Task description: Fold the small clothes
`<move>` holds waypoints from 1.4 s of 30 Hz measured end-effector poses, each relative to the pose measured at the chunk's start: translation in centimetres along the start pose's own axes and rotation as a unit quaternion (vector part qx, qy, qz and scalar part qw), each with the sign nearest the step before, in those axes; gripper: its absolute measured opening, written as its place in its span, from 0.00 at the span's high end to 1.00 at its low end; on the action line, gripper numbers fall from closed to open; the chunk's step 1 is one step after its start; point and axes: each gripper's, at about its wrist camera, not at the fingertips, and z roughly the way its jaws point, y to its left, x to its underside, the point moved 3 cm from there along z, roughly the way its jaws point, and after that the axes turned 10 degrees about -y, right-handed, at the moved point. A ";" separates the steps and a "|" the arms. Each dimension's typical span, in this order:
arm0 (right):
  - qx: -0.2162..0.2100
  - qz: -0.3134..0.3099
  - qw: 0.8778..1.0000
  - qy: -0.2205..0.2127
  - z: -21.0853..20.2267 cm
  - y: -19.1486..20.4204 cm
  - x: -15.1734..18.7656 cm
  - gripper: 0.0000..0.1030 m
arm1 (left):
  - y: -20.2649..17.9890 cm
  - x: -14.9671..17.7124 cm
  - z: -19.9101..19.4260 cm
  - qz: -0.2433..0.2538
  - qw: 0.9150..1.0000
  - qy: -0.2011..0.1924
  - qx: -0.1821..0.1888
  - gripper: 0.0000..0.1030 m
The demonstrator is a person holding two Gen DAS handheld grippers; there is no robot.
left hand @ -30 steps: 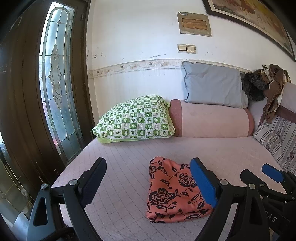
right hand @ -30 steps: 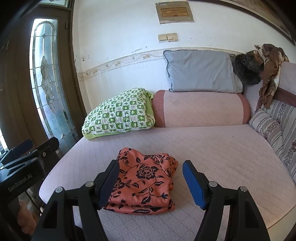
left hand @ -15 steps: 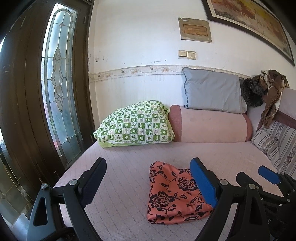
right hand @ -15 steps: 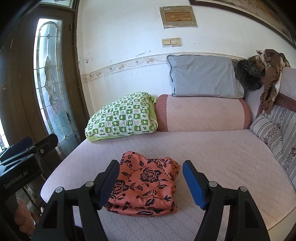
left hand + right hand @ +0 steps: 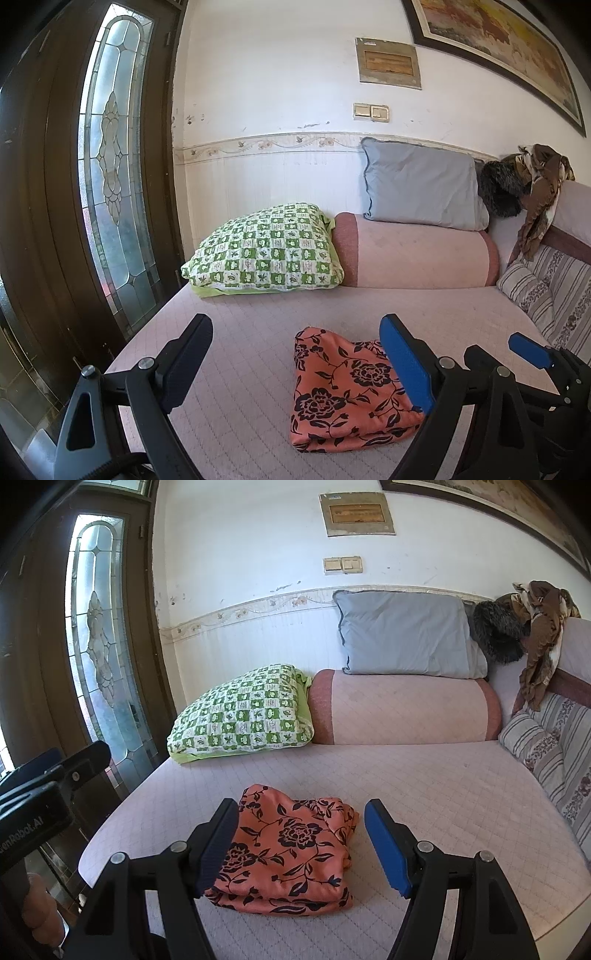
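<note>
Both tongs, left tongs (image 5: 295, 363) and right tongs (image 5: 301, 840), hang apart and empty. The orange floral garment (image 5: 291, 853) lies folded on the bed (image 5: 424, 786) just ahead of them. Folding looks finished; next, probably fetch another piece.

An orange garment (image 5: 291, 853) printed with black flowers is seen folded into a flat, layered bundle, laid at the lower centre of both frames on pink quilted bedding (image 5: 424, 786).

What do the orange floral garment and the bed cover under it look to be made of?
Orange floral garment: thin woven cloth, probably cotton or rayon, matte; it folds in soft, limp layers. Bed cover: pale pink quilted fabric, matte, with a stitched diamond grid.
</note>
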 end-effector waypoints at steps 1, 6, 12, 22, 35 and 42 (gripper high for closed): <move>0.000 0.000 1.000 0.001 0.1 0.0 -0.1 0.28 | 0.1 -0.1 0.1 -0.001 1.000 0.000 0.000 0.11; -0.001 -0.004 1.000 0.000 0.7 0.4 -0.7 0.28 | 0.5 -0.6 0.6 -0.004 1.000 -0.001 0.001 0.11; -0.001 -0.009 1.000 -0.003 1.2 1.0 -1.4 0.28 | 1.1 -0.8 1.1 -0.009 1.000 -0.002 0.000 0.11; 0.002 -0.020 1.000 -0.001 1.3 1.8 -1.5 0.28 | 1.8 -0.8 1.2 -0.016 1.000 -0.001 0.004 0.11; 0.009 -0.025 1.000 -0.009 0.1 2.6 -2.1 0.28 | 2.0 -1.4 0.1 -0.016 1.000 -0.010 0.012 0.11; 0.008 -0.029 0.999 -0.021 -1.2 3.0 -2.7 0.28 | 2.0 -2.0 -1.2 -0.012 1.000 -0.020 0.013 0.11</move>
